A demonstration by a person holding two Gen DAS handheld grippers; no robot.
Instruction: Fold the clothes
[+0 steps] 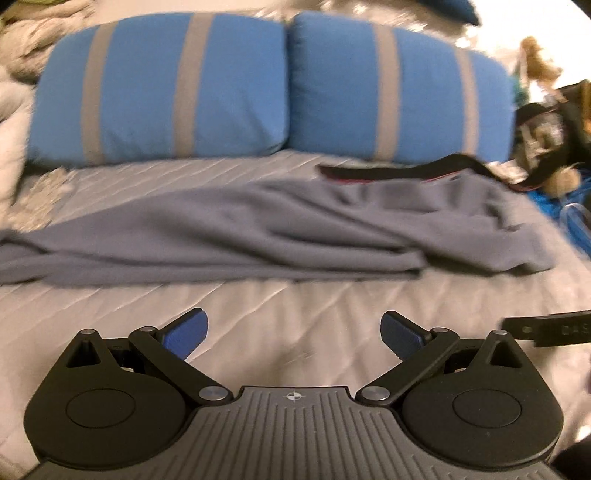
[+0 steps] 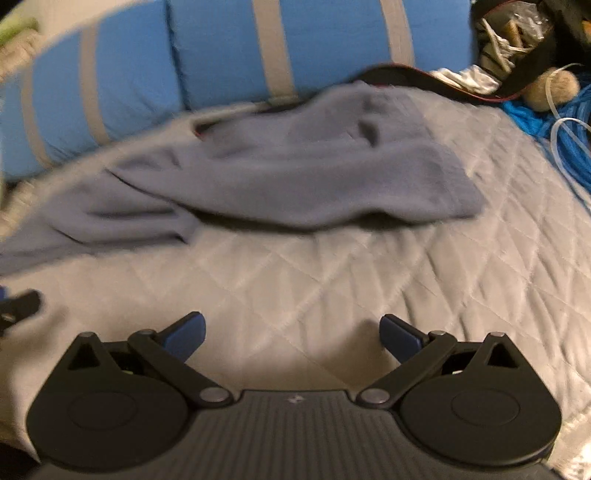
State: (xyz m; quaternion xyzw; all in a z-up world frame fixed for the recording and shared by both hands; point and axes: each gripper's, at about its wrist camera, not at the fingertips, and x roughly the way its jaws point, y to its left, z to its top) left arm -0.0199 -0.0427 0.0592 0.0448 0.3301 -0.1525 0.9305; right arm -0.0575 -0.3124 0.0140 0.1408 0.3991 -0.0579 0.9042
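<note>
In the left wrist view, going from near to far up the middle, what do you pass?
Left gripper, open → quilted bedcover → grey garment → blue striped pillows.

We see the grey garment [image 1: 258,229] run off the left edge, its far end unseen. Motion blur smears the clutter [image 2: 517,33] beside the pillows [image 1: 166,92] beyond telling.

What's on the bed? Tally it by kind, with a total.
Pillows: 2
Grey garment: 1
Black strap: 1
Grippers, both open, above the quilt: 2
Total: 6
The clutter at the right edge is too blurred to count.
</note>
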